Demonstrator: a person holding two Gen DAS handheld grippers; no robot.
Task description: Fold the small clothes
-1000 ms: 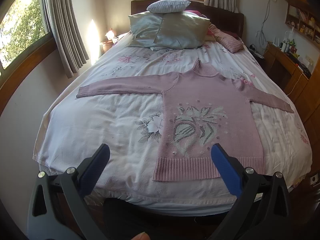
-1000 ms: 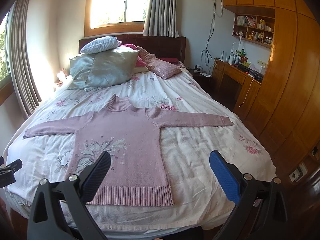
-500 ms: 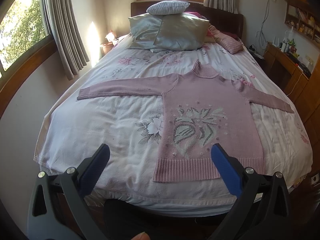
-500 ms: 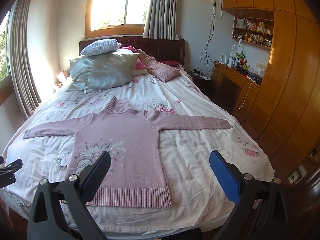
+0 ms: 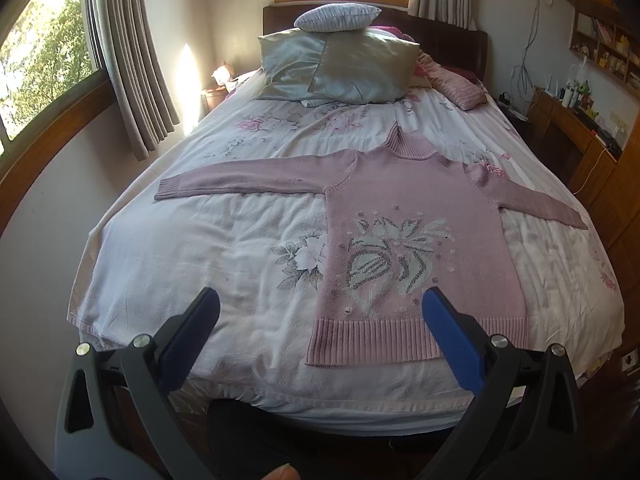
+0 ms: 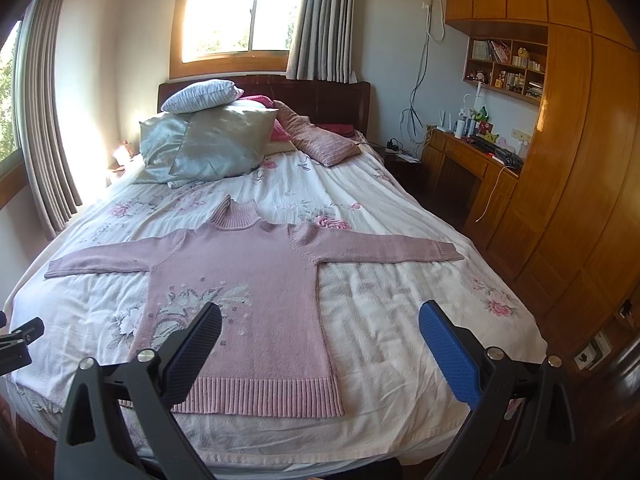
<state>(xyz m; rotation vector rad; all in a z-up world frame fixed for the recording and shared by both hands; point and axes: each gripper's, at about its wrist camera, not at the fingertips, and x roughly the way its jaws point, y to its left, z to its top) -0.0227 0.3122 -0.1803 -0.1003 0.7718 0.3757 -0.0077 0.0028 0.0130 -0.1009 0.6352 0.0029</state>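
Pink knitted floral sweater (image 5: 404,216) lies flat on the bed (image 5: 224,248): soft, limp; take a sleeve cuff; left gripper (image 5: 320,320) and right gripper (image 6: 320,332) wide open, empty

Pink sweater (image 5: 412,240) flat on bed (image 5: 200,264), face up, both sleeves spread out, hem near foot edge. Left tool (image 5: 318,300) wide apart, empty, above foot of bed. Pillows (image 5: 344,64) at headboard.
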